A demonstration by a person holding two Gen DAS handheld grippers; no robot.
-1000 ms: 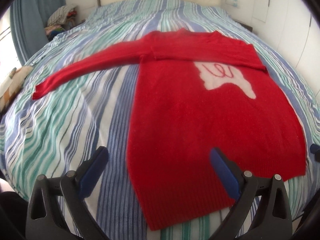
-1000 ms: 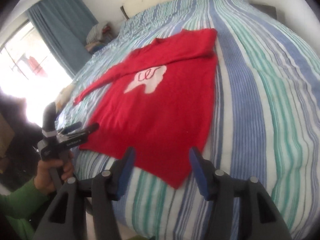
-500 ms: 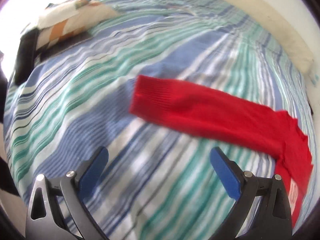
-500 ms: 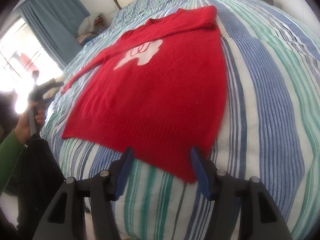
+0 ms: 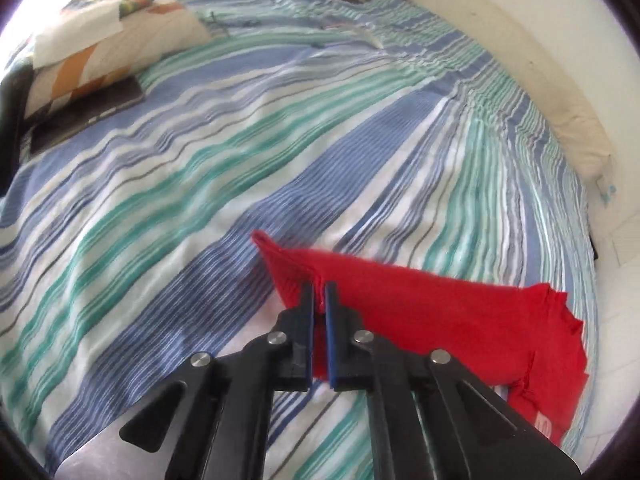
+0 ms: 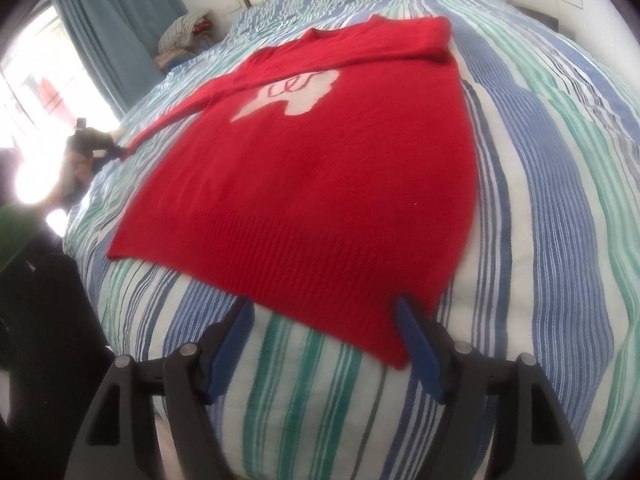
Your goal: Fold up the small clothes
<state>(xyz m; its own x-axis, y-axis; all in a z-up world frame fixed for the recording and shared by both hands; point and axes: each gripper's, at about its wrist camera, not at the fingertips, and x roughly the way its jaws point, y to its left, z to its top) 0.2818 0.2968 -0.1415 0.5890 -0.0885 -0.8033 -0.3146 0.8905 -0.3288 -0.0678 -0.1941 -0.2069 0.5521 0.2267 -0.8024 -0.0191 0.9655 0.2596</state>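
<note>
A red knit sweater [image 6: 320, 184] with a white patch on the chest lies flat on the striped bed. Its left sleeve [image 5: 420, 312] stretches out to the side. My left gripper [image 5: 319, 292] is shut on the cuff end of that sleeve; it also shows far off in the right wrist view [image 6: 116, 150] at the sleeve tip. My right gripper [image 6: 324, 312] is open and empty, just above the sweater's ribbed bottom hem, with its right finger [image 6: 416, 340] by the hem's near corner.
The bed [image 6: 560, 200] has a blue, green and white striped cover. A patterned pillow [image 5: 104, 48] and a dark flat object [image 5: 88, 116] lie at the bed's left side. A cream headboard cushion [image 5: 520, 72] and blue curtains [image 6: 112, 32] stand beyond.
My left gripper moved onto the sleeve's cuff and shut on it. My right gripper came closer to the bottom hem and stays open.
</note>
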